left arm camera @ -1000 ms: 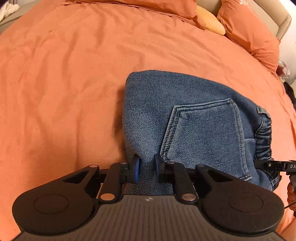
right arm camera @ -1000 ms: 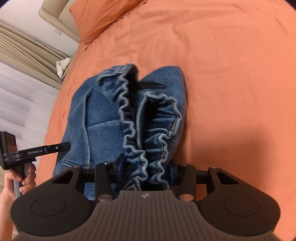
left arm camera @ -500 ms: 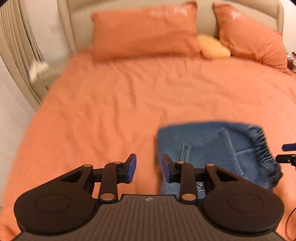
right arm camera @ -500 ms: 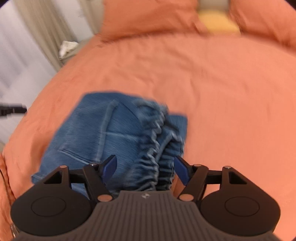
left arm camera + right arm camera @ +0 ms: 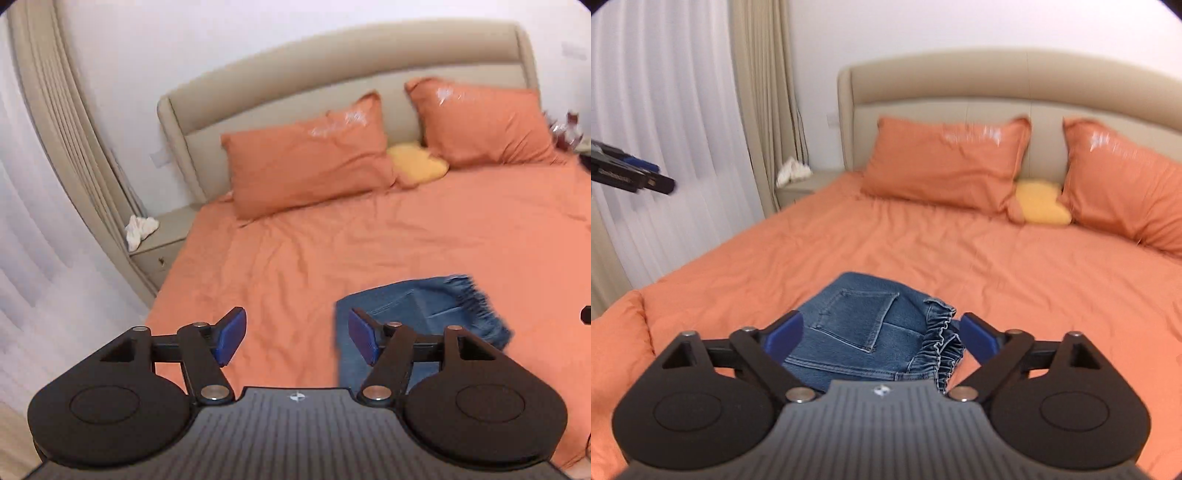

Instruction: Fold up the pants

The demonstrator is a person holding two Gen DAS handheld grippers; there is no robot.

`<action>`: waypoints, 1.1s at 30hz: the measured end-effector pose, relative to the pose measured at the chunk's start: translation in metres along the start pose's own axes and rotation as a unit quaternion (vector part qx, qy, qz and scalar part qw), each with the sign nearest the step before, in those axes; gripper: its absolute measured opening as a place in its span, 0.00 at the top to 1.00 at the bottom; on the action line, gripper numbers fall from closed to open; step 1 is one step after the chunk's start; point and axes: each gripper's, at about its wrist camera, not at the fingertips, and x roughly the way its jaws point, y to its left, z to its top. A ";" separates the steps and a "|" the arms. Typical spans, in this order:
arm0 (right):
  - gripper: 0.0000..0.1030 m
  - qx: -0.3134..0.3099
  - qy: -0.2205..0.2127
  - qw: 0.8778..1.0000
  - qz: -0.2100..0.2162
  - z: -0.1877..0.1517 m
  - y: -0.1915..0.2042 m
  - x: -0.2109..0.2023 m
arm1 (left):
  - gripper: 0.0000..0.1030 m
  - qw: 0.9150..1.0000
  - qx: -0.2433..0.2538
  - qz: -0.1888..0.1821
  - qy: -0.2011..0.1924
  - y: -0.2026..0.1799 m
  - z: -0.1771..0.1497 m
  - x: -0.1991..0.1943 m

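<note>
The blue denim pants (image 5: 871,328) lie folded into a compact bundle on the orange bed sheet (image 5: 997,266), back pocket up, gathered waistband on the right. In the left wrist view the pants (image 5: 417,310) lie low and right, partly behind my right-hand finger. My left gripper (image 5: 295,334) is open and empty, raised above the bed to the left of the bundle. My right gripper (image 5: 882,336) is open and empty, raised above and behind the bundle. The left gripper (image 5: 631,173) also shows at the far left of the right wrist view.
Two orange pillows (image 5: 306,166) (image 5: 484,122) and a small yellow cushion (image 5: 419,164) lean on the beige headboard (image 5: 332,81). A nightstand (image 5: 162,240) with a white cloth (image 5: 138,229) stands left of the bed, by curtains (image 5: 665,147).
Both grippers let go of the pants, opened wide and lifted back and up from the bundle. The views now tilt toward the headboard. The pants stay folded on the sheet.
</note>
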 end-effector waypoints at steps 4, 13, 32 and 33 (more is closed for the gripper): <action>0.05 -0.020 -0.041 0.999 -0.017 -0.031 0.016 -0.043 | 0.25 0.999 0.005 0.012 -0.034 -0.040 -0.040 -0.027; 0.05 0.014 -0.060 0.997 -0.041 -0.087 0.043 -0.069 | 0.11 0.998 -0.036 0.024 -0.053 -0.110 -0.111 -0.047; 0.05 -0.010 0.011 0.994 -0.110 -0.140 0.063 -0.012 | 0.11 0.991 -0.115 -0.016 0.059 -0.139 -0.176 0.003; 0.05 -0.009 0.013 0.994 -0.109 -0.140 0.063 -0.011 | 0.11 0.991 -0.117 -0.017 0.060 -0.140 -0.176 0.003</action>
